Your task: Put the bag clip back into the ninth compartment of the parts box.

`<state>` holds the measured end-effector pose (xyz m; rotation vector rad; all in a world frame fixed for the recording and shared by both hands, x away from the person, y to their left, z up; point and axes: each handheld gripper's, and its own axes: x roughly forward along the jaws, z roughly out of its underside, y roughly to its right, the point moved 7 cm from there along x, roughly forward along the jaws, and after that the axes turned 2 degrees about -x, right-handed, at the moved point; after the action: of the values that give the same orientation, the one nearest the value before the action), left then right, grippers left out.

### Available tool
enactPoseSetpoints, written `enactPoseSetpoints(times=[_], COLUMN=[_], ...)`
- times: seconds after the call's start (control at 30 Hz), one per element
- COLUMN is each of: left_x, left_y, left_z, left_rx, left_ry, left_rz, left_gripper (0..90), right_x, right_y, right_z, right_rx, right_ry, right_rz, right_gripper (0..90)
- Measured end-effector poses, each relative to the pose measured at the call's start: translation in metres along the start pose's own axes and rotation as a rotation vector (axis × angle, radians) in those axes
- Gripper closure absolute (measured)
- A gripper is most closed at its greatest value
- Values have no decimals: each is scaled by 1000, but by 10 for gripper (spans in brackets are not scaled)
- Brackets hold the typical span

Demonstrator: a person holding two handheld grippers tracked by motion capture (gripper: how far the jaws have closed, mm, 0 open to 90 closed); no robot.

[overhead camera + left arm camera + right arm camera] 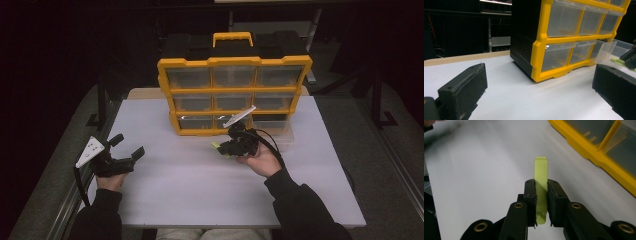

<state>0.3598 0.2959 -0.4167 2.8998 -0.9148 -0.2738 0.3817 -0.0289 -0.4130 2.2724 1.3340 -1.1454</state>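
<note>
From above, my right gripper (226, 148) has the green strip (216, 146) pinched, lifted off the tabletop (175, 190) before the drawer cabinet (234, 95); one clear drawer (272, 127) is out, so I judge pickup done, placing left. My left gripper (536, 97) idles, jaws apart. Right gripper view: the strip stands clamped between my jaws, tip poking past them.

Left tongs (129, 145): black body, two blocky black jaws with rough-textured pads, grey three-cornered plate with small holes on top, black cable trailing.
Right tongs (541, 195): black linkage arms, brass-coloured pivot screws, grey plate, looped black cable.
Person: dark long sleeves (300, 205), ribbed cuffs.
</note>
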Motion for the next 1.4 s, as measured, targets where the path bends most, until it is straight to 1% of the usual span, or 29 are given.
enactPoseSetpoints(times=[0.13, 0.17, 0.2, 0.23, 0.37, 0.4, 0.57, 0.77, 0.83, 0.87, 0.9, 0.93, 0.97, 1.0, 1.07, 1.17, 1.4], left_x=[0, 0, 0, 0, 1, 1, 1, 1, 1, 1, 1, 1, 1, 1, 1, 1, 0], left_y=[0, 0, 0, 0, 0, 0, 0, 0, 0, -1, -1, -1, -1, -1, -1, -1, -1], left_z=[0, 0, 0, 0, 0, 0, 1, 1, 1, 1, 2, 2, 2, 2, 1, 1, 1], left_rx=[2, 2, 3, 3, 3, 1, 0, -1, -3, -3, -6, -6, -5, -5, -4, -7, -11], left_ry=[-1, -1, -1, -1, 0, -1, -5, -4, -5, -6, -6, -6, -7, -7, -7, -4, -1], left_rz=[1, 1, 0, 0, 0, -2, -1, -3, -4, -4, -5, -5, -4, -4, -4, -5, -8], left_gripper=[0, 0, 0, 0, 0, 0, 0, 0, 0, 0, 0, 0, 0, 0, 0, 0, 0], right_x=[-13, -13, -20, -20, -31, -36, -42, -53, -59, -59, -64, -64, -68, -68, -75, -80, -96], right_y=[4, 4, 7, 7, 12, 15, 20, 26, 31, 31, 34, 34, 37, 37, 42, 45, 57], right_z=[-2, -2, -4, -4, -5, -5, -4, -4, -3, -3, -2, -2, -2, -2, 0, 2, 9], right_rx=[2, 2, 4, 4, 18, 32, 43, 60, 75, 75, 83, 83, 90, 90, 105, 113, 141], right_ry=[28, 28, 49, 49, 77, 91, 110, 144, 163, 163, 176, 176, 183, 183, 198, 210, 240], right_rz=[16, 16, 19, 19, 24, 26, 31, 52, 61, 61, 69, 69, 76, 76, 88, 96, 131], right_gripper=[772, 772, 772, 772, 772, 772, 772, 772, 772, 772, 772, 772, 772, 772, 772, 772, 772])
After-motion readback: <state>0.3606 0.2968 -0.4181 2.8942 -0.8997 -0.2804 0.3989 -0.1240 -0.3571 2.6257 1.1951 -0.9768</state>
